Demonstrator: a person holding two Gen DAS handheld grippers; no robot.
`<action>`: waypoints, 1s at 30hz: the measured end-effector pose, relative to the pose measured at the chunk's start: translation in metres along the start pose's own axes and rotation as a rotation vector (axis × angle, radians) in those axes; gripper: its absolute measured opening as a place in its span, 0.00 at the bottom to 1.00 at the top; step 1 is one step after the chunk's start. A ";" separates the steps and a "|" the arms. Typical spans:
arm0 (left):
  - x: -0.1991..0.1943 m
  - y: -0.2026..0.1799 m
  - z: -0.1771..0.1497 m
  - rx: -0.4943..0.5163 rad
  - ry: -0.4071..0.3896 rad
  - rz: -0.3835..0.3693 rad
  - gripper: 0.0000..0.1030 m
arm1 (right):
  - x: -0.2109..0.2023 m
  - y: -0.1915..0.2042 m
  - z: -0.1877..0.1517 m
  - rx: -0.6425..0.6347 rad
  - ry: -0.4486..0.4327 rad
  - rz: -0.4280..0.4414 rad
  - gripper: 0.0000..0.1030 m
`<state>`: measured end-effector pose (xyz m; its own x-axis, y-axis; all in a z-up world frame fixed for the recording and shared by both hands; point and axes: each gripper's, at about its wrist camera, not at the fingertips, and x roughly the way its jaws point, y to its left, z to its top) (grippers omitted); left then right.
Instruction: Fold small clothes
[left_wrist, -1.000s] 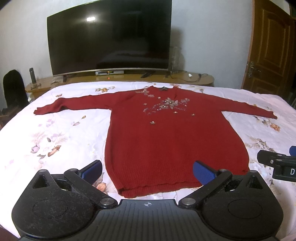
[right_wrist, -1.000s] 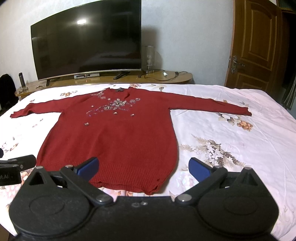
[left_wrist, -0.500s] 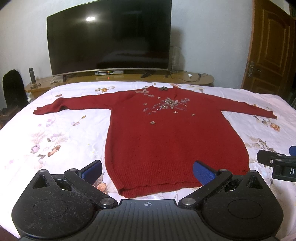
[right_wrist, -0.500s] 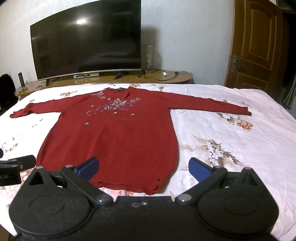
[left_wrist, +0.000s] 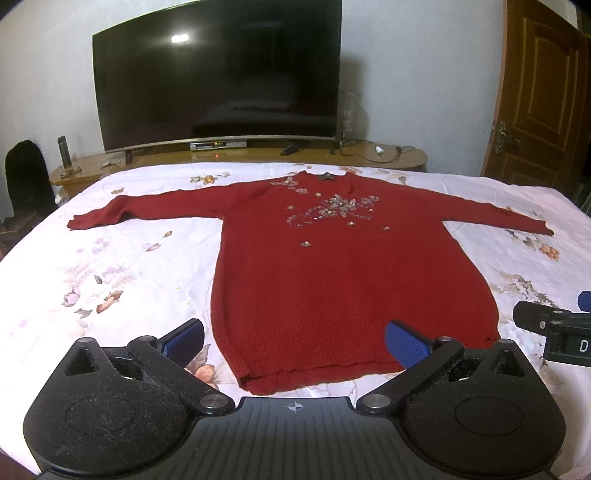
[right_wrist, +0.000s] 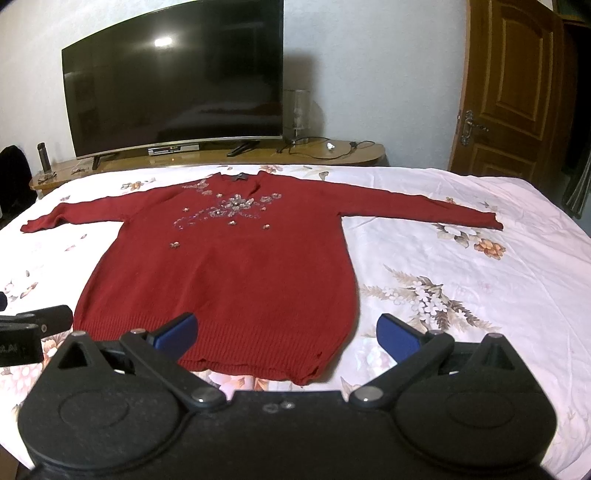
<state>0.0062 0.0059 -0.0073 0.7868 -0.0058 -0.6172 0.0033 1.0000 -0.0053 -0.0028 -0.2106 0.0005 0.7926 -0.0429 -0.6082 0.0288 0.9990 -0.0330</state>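
Left wrist view unchanged: red sweater (left_wrist: 347, 273) still lies flat.

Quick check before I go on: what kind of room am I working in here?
Most likely a bedroom at home. A red sweater lies spread on a bed with a floral sheet, facing a large television on a low wooden stand, beside a wooden door.

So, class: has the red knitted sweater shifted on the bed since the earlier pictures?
No. The red knitted sweater lies the same against the floral bedsheet print.
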 end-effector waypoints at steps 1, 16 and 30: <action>0.000 0.000 0.000 0.001 0.000 -0.001 1.00 | 0.000 0.000 0.000 0.000 0.000 -0.001 1.00; 0.003 0.002 0.001 -0.001 0.005 0.003 1.00 | 0.001 0.007 0.001 -0.009 0.007 0.000 1.00; 0.008 0.007 0.000 -0.011 0.010 0.005 1.00 | 0.006 0.013 0.004 -0.024 0.018 0.001 1.00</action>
<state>0.0128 0.0125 -0.0121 0.7803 -0.0008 -0.6254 -0.0077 0.9999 -0.0108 0.0046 -0.1977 -0.0008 0.7817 -0.0424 -0.6222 0.0132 0.9986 -0.0515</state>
